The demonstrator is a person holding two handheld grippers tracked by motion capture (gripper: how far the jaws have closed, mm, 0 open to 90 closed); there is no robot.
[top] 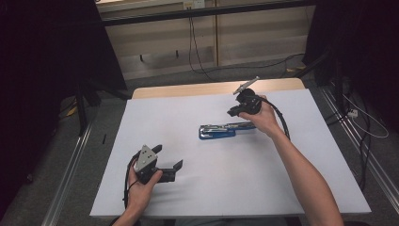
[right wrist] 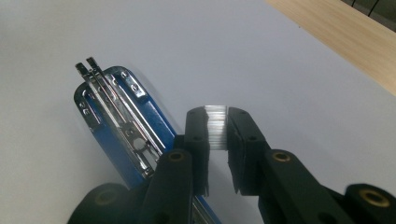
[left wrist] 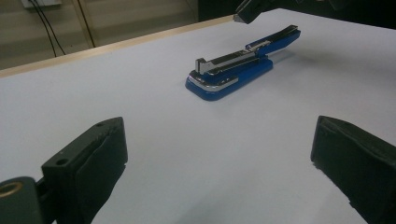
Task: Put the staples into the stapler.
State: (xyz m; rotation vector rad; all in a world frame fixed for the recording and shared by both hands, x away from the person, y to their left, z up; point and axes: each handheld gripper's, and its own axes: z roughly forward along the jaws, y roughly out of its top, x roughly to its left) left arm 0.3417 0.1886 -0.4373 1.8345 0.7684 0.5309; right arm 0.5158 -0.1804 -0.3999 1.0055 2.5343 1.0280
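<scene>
My blue stapler (top: 217, 130) lies flat on the white tabletop (top: 188, 197), a little right of the middle and nearer the far edge than the near one. Its length runs roughly left to right. Its top arm is swung open, baring the silver staple channel (right wrist: 116, 119). A shiny strip of staples (right wrist: 216, 128) is pinched upright between my right tongs (right wrist: 217, 114), just beside the stapler.

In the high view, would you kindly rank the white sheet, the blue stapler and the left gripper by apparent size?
1. White sheet, by far the largest.
2. and 3. Blue stapler and left gripper: they look close in extent, and the gripper sits nearer the camera, so I won't rank them.
</scene>
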